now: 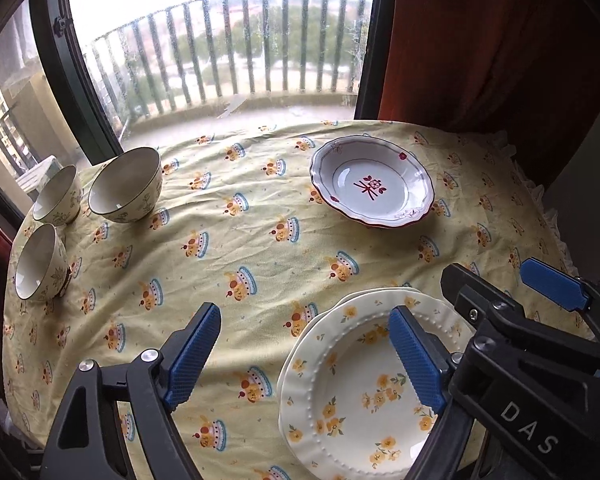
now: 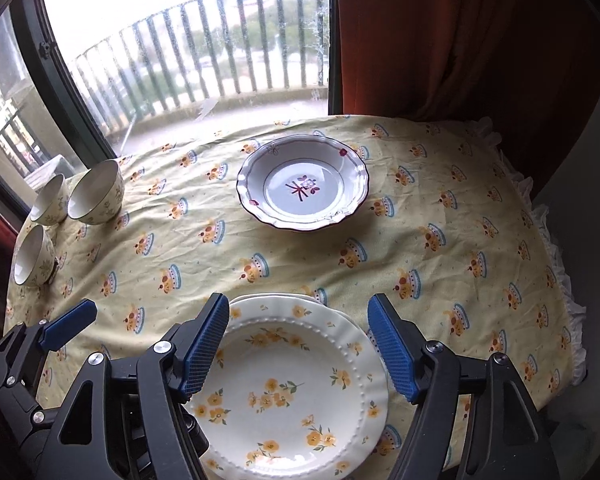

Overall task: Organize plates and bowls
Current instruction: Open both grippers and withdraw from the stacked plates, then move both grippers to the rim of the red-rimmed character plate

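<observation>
The left hand-held gripper [image 1: 304, 354] and the right hand-held gripper [image 2: 298, 346] both hover with fingers spread apart and empty above the yellow-flowered plates [image 2: 288, 392], stacked at the near edge of the desk [image 2: 440, 208]. Beyond them, near the middle, sits a red-patterned white dish [image 2: 303, 188]. Three bowls [image 1: 125, 186] cluster at the far left by the window [image 1: 220, 48].

Only readable text I can spot is "DAS" in pale capital letters, printed on the black body of the right hand-held gripper [image 1: 540, 322], seen from the left wrist view. Nothing legible on the plates, bowls or cloth beyond it.
</observation>
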The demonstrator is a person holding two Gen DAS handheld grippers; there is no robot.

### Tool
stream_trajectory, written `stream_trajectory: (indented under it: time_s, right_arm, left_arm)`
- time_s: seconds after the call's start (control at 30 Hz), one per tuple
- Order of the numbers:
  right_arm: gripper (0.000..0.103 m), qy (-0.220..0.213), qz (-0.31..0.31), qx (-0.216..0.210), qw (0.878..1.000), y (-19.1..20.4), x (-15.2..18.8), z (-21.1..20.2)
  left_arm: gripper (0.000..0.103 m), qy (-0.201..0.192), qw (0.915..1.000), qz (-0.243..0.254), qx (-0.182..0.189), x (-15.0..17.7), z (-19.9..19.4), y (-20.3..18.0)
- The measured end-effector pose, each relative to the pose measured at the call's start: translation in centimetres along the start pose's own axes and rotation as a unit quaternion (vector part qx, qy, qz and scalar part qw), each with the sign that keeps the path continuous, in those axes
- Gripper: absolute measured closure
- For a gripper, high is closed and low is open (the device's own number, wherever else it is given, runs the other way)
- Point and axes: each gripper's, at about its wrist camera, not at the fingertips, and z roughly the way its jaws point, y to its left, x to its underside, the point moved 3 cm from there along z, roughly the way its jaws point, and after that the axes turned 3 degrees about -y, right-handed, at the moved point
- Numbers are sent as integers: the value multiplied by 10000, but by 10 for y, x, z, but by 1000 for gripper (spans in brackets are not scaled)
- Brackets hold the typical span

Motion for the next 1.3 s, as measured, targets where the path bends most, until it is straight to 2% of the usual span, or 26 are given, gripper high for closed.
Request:
stream_trajectory:
  time_s: [0.1, 0.2, 0.3, 0.47, 0.67, 0.83, 0.97, 1.13, 1.3]
  right_arm:
    - [28, -28, 26, -74, 10000, -1, -13, 4]
    - [28, -3, -113, -233, 9997, -4, -28, 10]
    - [28, -11, -236, -205, 9995, -10, -45, 23]
    - [27, -10, -452, -416, 9981, -19, -75, 55]
    - [27, 72, -861, -498, 9950, -25, -105, 102]
    - [27, 10, -682, -477, 9965, -36, -124, 133]
    - [27, 3, -395, -432, 9983, -48, -134, 157]
    - [27, 184, -267, -340, 9989, -54, -143, 190]
    - [27, 353, -234, -261, 9988, -58, -145, 217]
  left_arm:
    - [16, -19, 10000, -43, -77, -13, 4, -1]
    - [16, 16, 9998, -187, 3, -26, 15, -5]
    - [16, 27, 9995, -250, -187, -42, 28, -13]
    - [16, 13, 9985, -283, -470, -68, 58, -24]
    - [16, 132, 9964, -543, -632, -88, 106, -33]
    - [17, 92, 9955, -574, -749, -108, 135, -37]
    - [18, 132, 9956, -604, -705, -120, 159, -39]
    - [23, 288, 9946, -619, -783, -128, 190, -41]
    - [24, 438, 9937, -688, -770, -128, 213, -41]
